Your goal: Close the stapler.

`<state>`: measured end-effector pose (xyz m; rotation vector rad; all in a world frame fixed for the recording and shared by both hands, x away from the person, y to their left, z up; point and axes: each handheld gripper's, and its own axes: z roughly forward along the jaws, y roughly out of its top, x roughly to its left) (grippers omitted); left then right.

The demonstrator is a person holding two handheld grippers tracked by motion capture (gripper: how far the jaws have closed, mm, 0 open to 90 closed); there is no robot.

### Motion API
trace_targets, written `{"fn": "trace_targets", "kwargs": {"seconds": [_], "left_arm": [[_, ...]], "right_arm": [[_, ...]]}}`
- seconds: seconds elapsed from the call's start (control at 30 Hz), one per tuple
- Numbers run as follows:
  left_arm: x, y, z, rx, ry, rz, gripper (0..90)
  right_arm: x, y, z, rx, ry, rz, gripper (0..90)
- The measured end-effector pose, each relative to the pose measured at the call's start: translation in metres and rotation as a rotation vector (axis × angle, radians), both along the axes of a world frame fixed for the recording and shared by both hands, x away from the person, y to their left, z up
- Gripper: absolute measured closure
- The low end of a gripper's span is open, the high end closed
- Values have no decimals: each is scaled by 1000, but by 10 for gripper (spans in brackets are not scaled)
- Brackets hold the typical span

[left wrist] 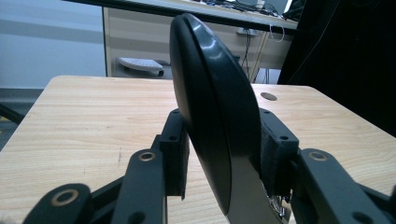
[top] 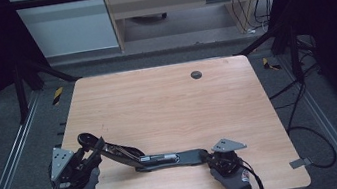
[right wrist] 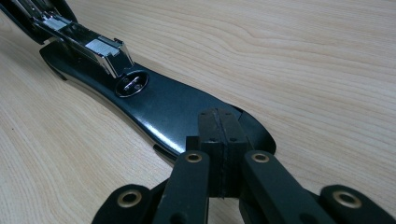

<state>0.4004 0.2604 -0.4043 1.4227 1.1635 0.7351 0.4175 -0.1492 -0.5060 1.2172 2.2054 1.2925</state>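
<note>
My left tongs (left wrist: 219,154) are partly closed around the raised black top arm of the opened stapler (top: 140,157), pads against both its sides. My right tongs (right wrist: 219,140) are fully shut, pressing the stapler's base end on the near bench (top: 168,104)

I see a long black plastic stapler (top: 156,158) swung wide open on the light wooden tabletop, lying near the six o'clock edge and running from about eight o'clock to five o'clock. Its flat black base (right wrist: 182,109) rests on the wood, with the small round metal anvil facing up. The chrome staple channel (right wrist: 88,46) lies over the base. The rounded black top cover (left wrist: 210,116) stands tilted upward at the eight o'clock end.
</note>
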Motion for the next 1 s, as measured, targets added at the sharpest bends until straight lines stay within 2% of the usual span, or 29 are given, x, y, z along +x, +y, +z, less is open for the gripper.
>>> {"fn": "trace_targets", "kwargs": {"seconds": [0.53,1.0], "left_arm": [[0,-18,10,5,-29,-25,613],[-1,-40,17,54,-59,-39,620]], "right_arm": [[0,0,0,15,6,-4,900],[1,-1,-1,20,8,-2,900]]}}
